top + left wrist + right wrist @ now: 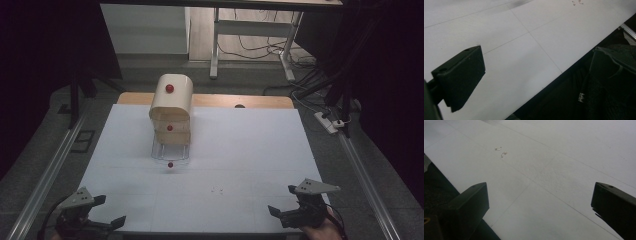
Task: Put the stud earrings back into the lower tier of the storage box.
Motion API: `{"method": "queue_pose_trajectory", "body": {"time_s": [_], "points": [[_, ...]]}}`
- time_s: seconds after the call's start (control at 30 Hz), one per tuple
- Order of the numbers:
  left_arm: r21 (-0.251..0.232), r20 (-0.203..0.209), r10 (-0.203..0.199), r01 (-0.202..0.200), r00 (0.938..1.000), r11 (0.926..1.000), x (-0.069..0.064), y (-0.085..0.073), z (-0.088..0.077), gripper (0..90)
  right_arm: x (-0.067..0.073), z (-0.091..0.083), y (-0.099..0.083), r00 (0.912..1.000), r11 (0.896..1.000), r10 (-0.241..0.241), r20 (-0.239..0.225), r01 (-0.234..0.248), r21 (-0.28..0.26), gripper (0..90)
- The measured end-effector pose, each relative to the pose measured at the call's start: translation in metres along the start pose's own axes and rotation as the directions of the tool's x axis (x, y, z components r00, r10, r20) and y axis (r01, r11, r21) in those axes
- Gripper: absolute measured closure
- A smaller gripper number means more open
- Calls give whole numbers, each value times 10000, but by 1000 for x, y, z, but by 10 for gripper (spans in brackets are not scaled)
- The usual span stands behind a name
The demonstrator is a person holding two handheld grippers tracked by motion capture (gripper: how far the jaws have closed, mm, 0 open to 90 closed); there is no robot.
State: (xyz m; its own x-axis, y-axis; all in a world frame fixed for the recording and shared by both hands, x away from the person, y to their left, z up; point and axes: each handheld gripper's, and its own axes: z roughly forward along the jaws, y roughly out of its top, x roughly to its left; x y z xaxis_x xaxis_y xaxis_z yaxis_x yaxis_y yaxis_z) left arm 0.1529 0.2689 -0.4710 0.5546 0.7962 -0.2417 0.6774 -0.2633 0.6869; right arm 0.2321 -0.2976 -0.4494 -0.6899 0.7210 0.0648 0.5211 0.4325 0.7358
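Both grippers rest at the near edge of the table, left and right, jaws wide and empty, likely parked in readiness. The cream box with red knobs stands well apart at the far side, and two tiny metal bits lie between.

Dim, grainy pictures; the white table is evenly lit, its surroundings nearly black.
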Motion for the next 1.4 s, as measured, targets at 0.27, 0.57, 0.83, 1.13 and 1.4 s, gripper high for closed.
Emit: {"method": "queue_pose_trajectory", "body": {"time_s": [0.27, 0.57, 0.83, 1.13, 1.4], "points": [[50, -68, 21, -21, 10000, 10000, -1, 0, 1, 2, 6, 6, 6, 9978, 9993, -305, -585, 292, -230, 0], [62, -88, -7, 8, 10000, 10000, -1, 0, 1, 2, 12, 15, 11, 9960, 9967, -808, -378, 803, -149, 0], [68, -65, -45, 45, 10000, 10000, 0, 1, 1, 2, 20, 27, 17, 9933, 9947, -1012, -560, 1022, 141, 0], [65, -38, -46, 46, 10000, 10000, 0, 1, 1, 2, 32, 45, 27, 9869, 9891, -1361, -869, 1403, 443, 0], [85, -6, -52, 52, 10000, 10000, 0, 1, 1, 2, 40, 66, 36, 9813, 9831, -1623, -1037, 1698, 680, 0]]}}
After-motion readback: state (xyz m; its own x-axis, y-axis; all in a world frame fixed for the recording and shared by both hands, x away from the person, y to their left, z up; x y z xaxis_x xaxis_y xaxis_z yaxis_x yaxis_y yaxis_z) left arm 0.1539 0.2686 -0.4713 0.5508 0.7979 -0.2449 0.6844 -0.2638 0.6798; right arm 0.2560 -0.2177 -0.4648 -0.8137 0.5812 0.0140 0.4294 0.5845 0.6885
